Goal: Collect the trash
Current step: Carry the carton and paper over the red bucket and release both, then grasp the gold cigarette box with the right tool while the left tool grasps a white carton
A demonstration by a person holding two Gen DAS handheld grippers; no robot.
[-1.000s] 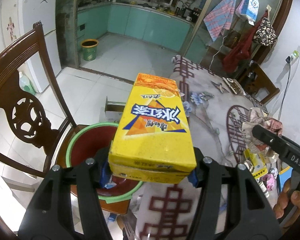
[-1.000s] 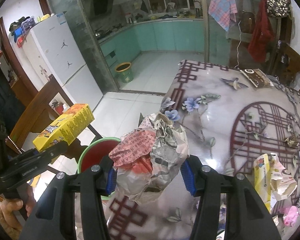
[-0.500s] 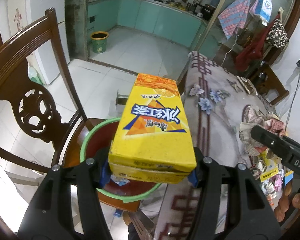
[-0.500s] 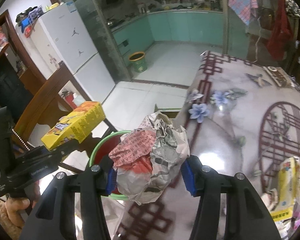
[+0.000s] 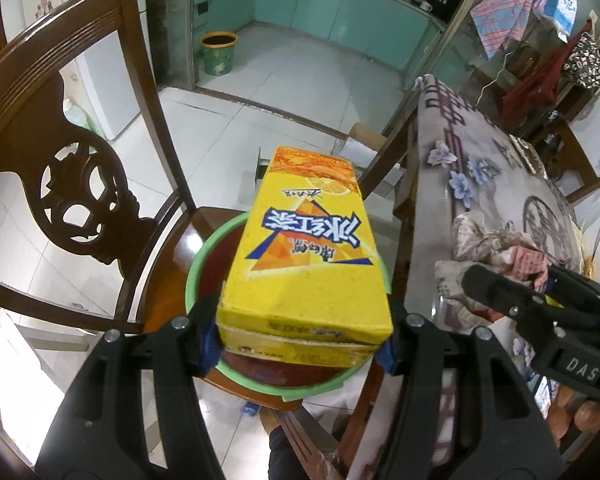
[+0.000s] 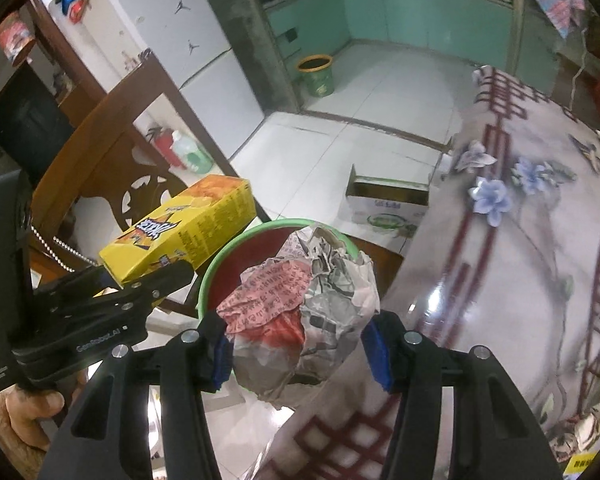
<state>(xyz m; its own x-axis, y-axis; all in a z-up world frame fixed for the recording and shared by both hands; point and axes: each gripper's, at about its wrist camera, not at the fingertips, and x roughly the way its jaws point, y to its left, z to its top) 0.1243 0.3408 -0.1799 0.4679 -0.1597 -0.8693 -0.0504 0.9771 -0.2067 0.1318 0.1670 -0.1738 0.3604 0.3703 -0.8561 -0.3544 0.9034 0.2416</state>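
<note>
Two pieces of trash hang over the bin at once: a yellow drink carton point(image 5: 306, 268), clamped by its lower end between the jaws of the left gripper point(image 5: 300, 340), and a crumpled newspaper wad point(image 6: 304, 312), squeezed between the jaws of the right gripper point(image 6: 300, 354); both sit above the green-rimmed red bucket point(image 5: 204, 264) that stands on the seat of a wooden chair point(image 5: 60, 152) just beside the table point(image 6: 520, 260).

The carton is long and juts out past the far rim, so a release from here may, I judge, tip it over the edge onto the floor; the wad hangs over the table-side rim and could catch on it or fall between chair and table; the two grippers are close and might knock together; a push could shift the bucket on the seat.

The bucket's floor and contents are mostly covered by the carton and wad; fisheye bending blurs the table's edge; the hands holding the grippers are cut off at the frame edges.
</note>
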